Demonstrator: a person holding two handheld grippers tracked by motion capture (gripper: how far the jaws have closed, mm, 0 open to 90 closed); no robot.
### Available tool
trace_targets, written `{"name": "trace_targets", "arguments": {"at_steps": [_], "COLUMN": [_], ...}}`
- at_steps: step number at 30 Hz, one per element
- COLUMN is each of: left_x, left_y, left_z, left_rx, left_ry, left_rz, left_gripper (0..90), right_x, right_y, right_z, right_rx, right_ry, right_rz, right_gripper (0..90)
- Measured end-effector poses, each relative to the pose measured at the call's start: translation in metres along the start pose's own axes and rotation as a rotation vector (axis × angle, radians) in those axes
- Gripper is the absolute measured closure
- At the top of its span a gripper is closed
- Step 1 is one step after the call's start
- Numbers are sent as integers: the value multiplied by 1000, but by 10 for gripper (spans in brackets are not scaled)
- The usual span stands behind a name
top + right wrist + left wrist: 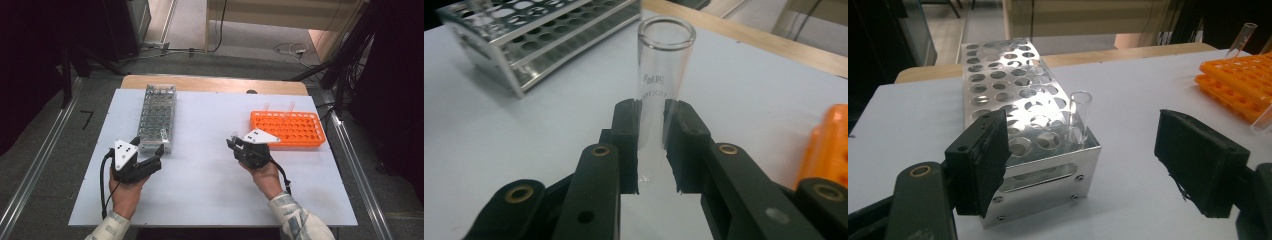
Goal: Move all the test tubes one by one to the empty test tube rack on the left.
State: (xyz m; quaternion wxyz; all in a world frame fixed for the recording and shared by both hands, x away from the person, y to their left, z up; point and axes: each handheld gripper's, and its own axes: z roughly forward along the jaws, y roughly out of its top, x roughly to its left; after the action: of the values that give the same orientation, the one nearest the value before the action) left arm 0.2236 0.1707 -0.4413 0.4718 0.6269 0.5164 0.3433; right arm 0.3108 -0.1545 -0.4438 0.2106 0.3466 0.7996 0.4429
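Pinched low between the right gripper [651, 150] pads, the glass test tube [663, 80] could slip or crack against the steel rack [157, 116]; left gripper [148, 150] waits spread.

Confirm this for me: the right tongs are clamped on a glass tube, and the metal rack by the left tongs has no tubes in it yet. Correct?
Not quite. The right tongs are clamped on a glass tube, but the metal rack is not without tubes: one tube already stands in a hole at its near corner, as the left gripper view shows. The left tongs are open beside that rack.
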Motion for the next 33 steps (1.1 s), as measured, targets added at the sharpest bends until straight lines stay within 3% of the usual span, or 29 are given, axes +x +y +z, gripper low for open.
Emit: {"name": "trace_targets", "arguments": {"at_steps": [6, 18, 25, 33], "left_x": [-15, -54, -74, -84], "left_y": [0, 1, 3, 2], "left_z": [3, 18, 26, 35], "left_rx": [10, 43, 55, 68], "left_ry": [-73, -266, -347, -372], "left_rz": [9, 42, 85, 108], "left_gripper": [263, 358, 415, 523], "right_x": [28, 59, 64, 65], "right_y": [1, -4, -5, -5], "right_z": [9, 24, 25, 26], "right_rx": [22, 69, 69, 72], "right_ry": [68, 159, 173, 184], "right_rz": [-58, -110, -117, -113], "right_gripper": [731, 731, 731, 732]}}
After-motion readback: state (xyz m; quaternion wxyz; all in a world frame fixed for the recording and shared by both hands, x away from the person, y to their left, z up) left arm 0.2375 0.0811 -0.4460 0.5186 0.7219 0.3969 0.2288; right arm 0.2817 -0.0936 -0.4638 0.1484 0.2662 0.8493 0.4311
